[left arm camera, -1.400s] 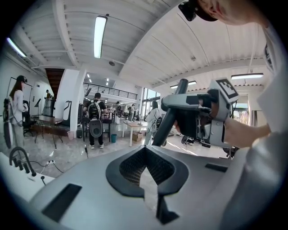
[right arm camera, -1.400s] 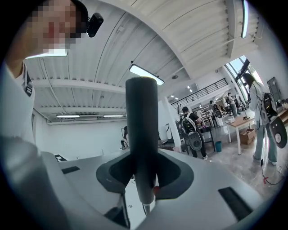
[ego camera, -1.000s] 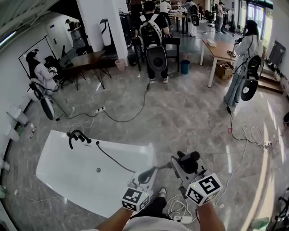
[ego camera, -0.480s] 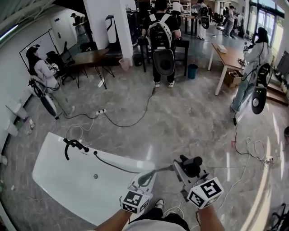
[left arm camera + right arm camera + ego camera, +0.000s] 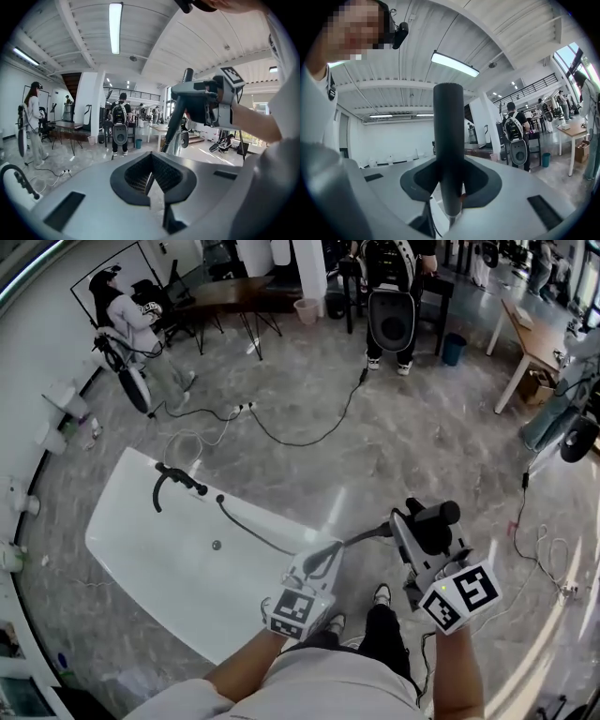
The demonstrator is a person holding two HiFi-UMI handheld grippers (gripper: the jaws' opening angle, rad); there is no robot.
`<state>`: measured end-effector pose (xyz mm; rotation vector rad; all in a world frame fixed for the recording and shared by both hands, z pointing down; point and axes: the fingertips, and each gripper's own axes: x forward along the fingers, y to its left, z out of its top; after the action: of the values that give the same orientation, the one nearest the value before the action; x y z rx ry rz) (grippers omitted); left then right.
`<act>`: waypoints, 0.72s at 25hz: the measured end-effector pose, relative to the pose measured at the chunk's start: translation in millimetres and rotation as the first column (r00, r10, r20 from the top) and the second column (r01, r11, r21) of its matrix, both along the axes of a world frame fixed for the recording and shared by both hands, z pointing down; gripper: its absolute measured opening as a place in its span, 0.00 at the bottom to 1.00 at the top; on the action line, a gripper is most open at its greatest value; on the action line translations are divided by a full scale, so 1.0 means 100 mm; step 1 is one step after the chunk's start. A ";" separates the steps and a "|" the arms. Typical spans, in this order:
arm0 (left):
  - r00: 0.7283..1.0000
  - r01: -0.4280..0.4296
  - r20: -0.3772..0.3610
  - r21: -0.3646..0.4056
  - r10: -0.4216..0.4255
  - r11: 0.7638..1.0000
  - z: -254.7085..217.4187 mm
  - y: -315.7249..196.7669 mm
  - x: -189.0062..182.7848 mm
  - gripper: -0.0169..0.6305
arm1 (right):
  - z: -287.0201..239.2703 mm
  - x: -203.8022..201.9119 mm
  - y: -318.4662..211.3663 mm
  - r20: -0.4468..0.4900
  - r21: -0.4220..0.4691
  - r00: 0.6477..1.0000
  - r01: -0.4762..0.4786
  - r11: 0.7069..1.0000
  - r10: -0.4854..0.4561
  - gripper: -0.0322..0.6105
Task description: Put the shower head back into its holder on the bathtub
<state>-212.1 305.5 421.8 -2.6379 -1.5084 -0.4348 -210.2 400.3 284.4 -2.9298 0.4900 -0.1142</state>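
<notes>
Gripping the dark shower head by its handle, the right tongs are closed on it, jaws held apart by its width. They carry it above the floor, just past the right end of the white bathtub. Its hose runs back across the tub to the black fitting on the far rim. The left tongs are pressed fully together on nothing, over the tub's near right corner.

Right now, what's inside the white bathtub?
Only a small drain shows on the white bottom of the bathtub; a black hose crosses its far side. The left gripper covers the near corner, so that part is hidden.
</notes>
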 end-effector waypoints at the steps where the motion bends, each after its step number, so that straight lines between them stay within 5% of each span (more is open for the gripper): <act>1: 1.000 0.019 0.004 0.012 -0.019 1.000 0.01 0.06 0.09 0.03 | -0.03 0.12 0.07 0.000 0.004 1.000 0.022 1.000 -0.022 0.25; 6: 0.990 0.137 0.029 0.053 -0.139 0.989 0.15 0.30 0.42 0.03 | -0.17 0.58 0.32 -0.006 0.027 0.988 0.155 0.987 -0.155 0.25; 18: 0.931 0.358 0.032 0.114 -0.364 0.927 0.61 0.50 0.45 0.03 | -0.37 0.83 0.49 -0.044 0.055 0.921 0.390 0.919 -0.388 0.25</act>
<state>-167.6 355.6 483.1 -2.8379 -0.9705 -0.5945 -127.3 449.6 247.4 -2.7357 1.0569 -0.0987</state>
